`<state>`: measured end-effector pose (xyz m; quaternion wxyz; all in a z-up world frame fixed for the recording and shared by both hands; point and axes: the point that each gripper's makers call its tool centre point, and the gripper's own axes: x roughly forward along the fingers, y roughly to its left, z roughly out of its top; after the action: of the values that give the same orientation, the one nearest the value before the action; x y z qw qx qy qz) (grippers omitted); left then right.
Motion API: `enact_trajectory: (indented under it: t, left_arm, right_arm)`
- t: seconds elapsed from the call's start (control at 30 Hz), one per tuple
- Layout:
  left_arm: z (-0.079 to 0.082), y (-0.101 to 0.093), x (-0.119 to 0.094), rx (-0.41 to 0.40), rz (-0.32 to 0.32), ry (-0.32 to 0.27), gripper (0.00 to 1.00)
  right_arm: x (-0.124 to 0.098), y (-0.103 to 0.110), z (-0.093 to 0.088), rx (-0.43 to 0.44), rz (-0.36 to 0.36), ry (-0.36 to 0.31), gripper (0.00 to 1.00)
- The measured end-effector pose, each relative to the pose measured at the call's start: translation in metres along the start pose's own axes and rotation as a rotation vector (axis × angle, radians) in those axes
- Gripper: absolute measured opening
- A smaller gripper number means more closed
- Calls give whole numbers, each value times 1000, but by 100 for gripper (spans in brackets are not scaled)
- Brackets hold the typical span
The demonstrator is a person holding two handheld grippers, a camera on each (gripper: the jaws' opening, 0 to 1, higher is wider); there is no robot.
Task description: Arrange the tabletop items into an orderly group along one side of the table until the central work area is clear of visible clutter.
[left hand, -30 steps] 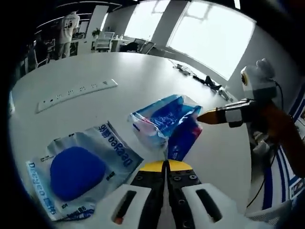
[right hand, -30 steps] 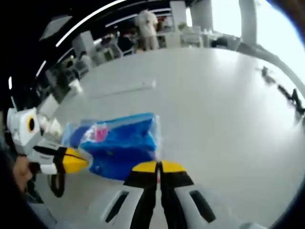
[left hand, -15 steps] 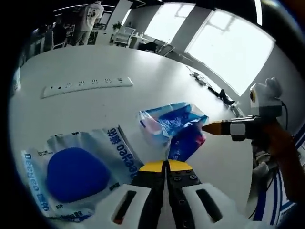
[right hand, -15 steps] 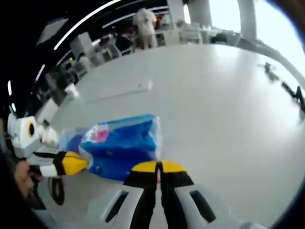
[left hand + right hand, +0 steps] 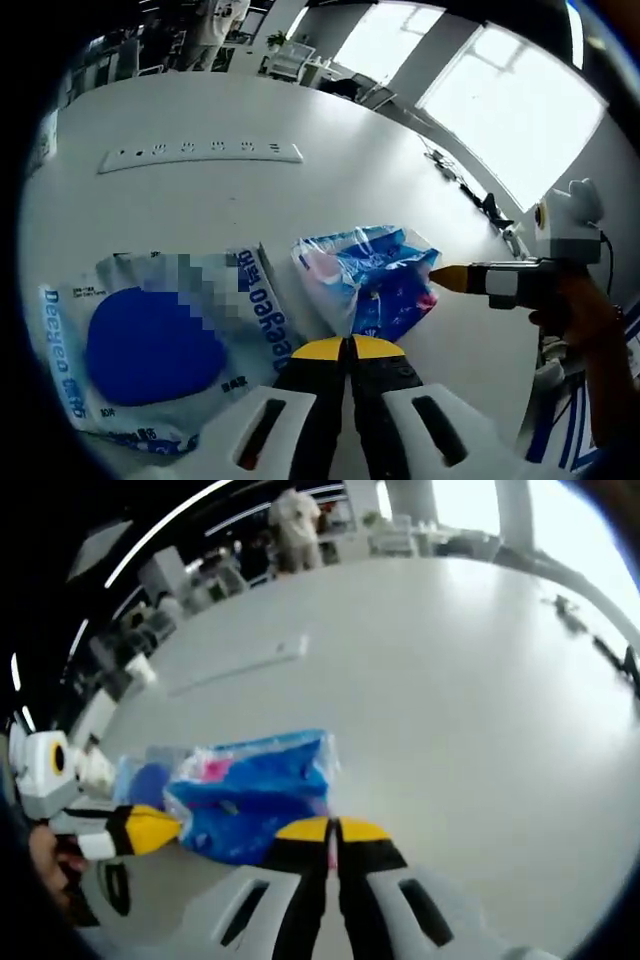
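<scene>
with both grippers' jaws closed, the left gripper and right gripper each seem to pinch an edge of the blue bag, which likely next gets carried beside the sponge packet, the power strip lying well apart on the surface

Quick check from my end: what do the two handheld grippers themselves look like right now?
Both match. The left gripper has white moulded jaws with dark slots, black screwed mid-sections and yellow tips. The right gripper has the same white, black and yellow build. Seen from the side, its tip tapers to a yellow-orange point after black and white bands.
</scene>
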<state>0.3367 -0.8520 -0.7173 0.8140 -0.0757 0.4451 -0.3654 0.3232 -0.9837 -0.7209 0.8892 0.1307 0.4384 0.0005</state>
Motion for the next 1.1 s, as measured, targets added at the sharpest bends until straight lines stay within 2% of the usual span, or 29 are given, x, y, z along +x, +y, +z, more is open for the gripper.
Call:
enact_trajectory:
  t: [0.27,0.37,0.5,0.73,0.93,1.1]
  left_arm:
    - [-2,3,2,8,32,-3,1]
    - [-1,0,1,41,43,-16,2]
    - [-2,-3,-6,6,46,-6,10]
    - [6,-5,-16,25,44,-30,17]
    - [11,-9,-27,133,35,-65,28]
    - [12,-10,-38,182,24,-84,36]
  right_arm:
    - [3,-1,1,19,7,-6,0]
    - [3,-3,1,5,2,-4,1]
    - [3,-6,-2,-2,-2,4,3]
    - [-1,-9,-2,10,-1,-14,12]
    - [-10,-5,6,-14,14,-44,23]
    - [-18,5,11,-13,39,-56,33]
